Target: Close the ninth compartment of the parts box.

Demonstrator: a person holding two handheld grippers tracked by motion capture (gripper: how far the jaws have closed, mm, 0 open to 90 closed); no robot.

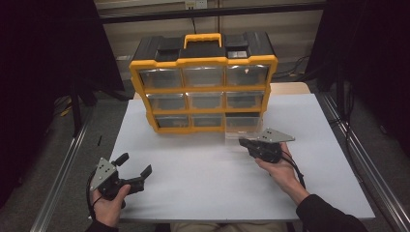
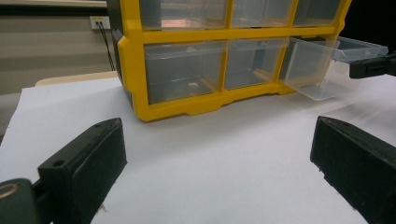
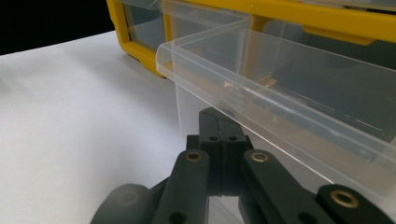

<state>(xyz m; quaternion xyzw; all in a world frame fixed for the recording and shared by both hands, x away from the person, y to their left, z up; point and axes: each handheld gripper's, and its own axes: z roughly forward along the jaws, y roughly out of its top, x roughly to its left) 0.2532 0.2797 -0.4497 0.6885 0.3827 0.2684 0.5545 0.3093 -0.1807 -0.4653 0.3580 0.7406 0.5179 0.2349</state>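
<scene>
A yellow and black organizer (image 1: 203, 89) with clear drawers stands at the back of the white table. Its bottom right drawer (image 1: 240, 124) is pulled out toward me. My right gripper (image 1: 244, 143) is at that drawer's front, jaws closed together on its lower front edge (image 3: 223, 126) just under the clear lip (image 3: 280, 93). In the left gripper view the drawer (image 2: 313, 70) juts out of the yellow frame (image 2: 187, 107), with the right gripper (image 2: 369, 67) at its front rim. My left gripper (image 1: 136, 163) hovers near the table's front left, jaws wide open and empty (image 2: 217, 135).
The white table top (image 1: 208, 169) spreads between both hands and the organizer. Metal rails (image 1: 63, 169) run along both sides of the table. A small brownish item (image 2: 191, 85) lies in the bottom left drawer. Dark curtains stand at left and right.
</scene>
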